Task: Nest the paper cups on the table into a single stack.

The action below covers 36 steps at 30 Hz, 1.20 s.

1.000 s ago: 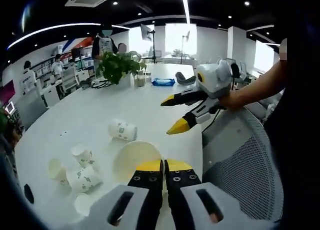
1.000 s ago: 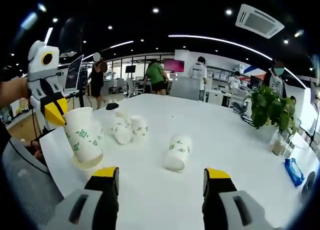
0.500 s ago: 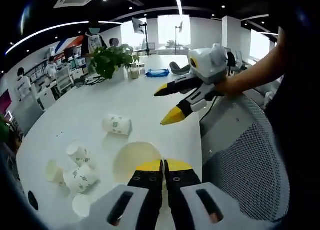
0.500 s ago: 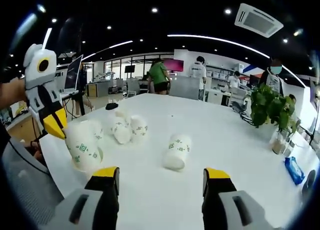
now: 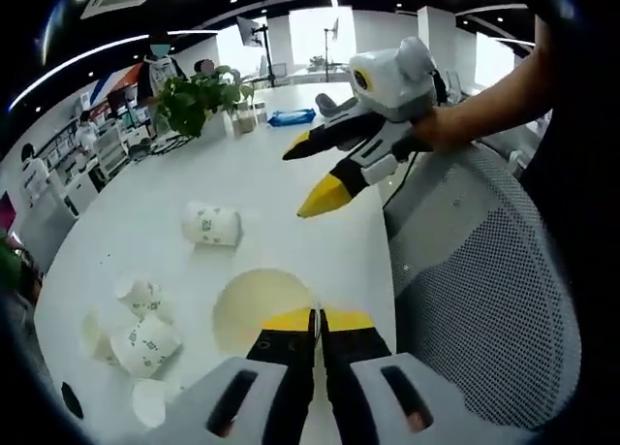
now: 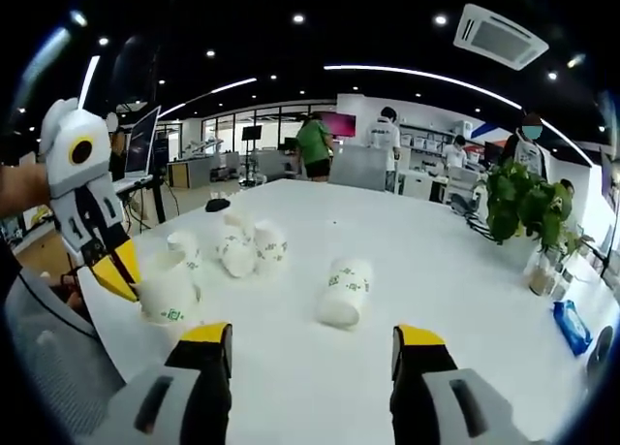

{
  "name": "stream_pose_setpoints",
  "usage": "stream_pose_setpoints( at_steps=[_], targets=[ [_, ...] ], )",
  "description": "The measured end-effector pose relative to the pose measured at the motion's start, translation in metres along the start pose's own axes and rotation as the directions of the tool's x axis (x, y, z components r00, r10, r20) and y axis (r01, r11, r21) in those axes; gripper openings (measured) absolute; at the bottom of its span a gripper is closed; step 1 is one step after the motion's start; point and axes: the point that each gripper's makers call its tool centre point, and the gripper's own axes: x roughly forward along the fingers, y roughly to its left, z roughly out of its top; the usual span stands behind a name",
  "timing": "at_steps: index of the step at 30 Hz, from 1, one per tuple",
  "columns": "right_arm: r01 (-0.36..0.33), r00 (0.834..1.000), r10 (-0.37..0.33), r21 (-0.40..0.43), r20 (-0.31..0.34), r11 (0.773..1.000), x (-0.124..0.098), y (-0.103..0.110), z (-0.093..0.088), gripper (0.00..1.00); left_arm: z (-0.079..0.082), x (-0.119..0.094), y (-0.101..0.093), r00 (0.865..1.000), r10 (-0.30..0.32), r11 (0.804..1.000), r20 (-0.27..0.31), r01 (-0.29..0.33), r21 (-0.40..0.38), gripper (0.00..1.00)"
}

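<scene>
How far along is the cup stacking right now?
Early. Nothing visibly nested yet. In hand: the left hand-held gripper is shut on a paper cup near the table edge. The right hand-held gripper is open, holding nothing. Left to do: one cup lying on its side mid-table and a loose cluster of cups further back must be collected and nested together.

Left claw (image 5: pixel 318 321): jaws pressed together, pinching a paper cup (image 5: pixel 260 304) rim, tips pointing downward. Right claw (image 6: pixel 312 340): jaws spread wide apart, nothing between them, held in a person's hand (image 5: pixel 433 127).
</scene>
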Motion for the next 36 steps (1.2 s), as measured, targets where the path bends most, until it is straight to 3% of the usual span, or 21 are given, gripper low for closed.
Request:
stream_pose_setpoints(
  at_steps=[8,23,28,36],
  targets=[
    [0.003,1.000,-0.003,0.006,-0.001,1.000,-0.001,0.000,0.000,0.66,-0.007,0.010,-0.001,0.999,-0.020,1.000,-0.037,0.020,0.007,0.00],
    [0.009,1.000,-0.009,0.012,-0.006,1.000,-0.001,-0.002,-0.001,0.65,-0.012,0.019,-0.003,0.998,-0.049,0.999,-0.044,0.048,-0.008,0.04],
    [0.007,1.000,-0.007,0.019,-0.001,1.000,-0.001,-0.001,0.000,0.65,-0.007,0.016,-0.001,0.999,-0.039,0.999,-0.019,0.039,-0.015,0.09],
    [-0.008,1.000,0.008,0.019,0.010,1.000,-0.001,0.002,0.001,0.65,0.007,0.004,0.011,0.997,0.010,0.997,0.077,-0.004,-0.077,0.26]
  ],
)
